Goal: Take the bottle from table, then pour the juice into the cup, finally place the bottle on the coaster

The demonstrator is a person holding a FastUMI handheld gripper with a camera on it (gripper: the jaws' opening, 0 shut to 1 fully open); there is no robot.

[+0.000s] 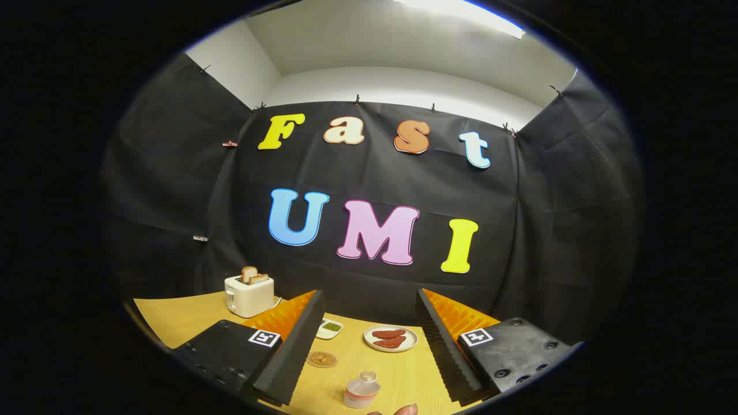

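The gripper is held wide open, nothing grasped. Between its fingers, near the table's front edge, the bottle stands, seemingly uncapped.

- No readable text, brand or no. showing anywhere on the table items.
- Bottle is carrying a label band, print too small to read.
- Coaster is showing an emblem, illegible.
- Each gripper finger is wearing a square black-and-white marker w/ no letters.
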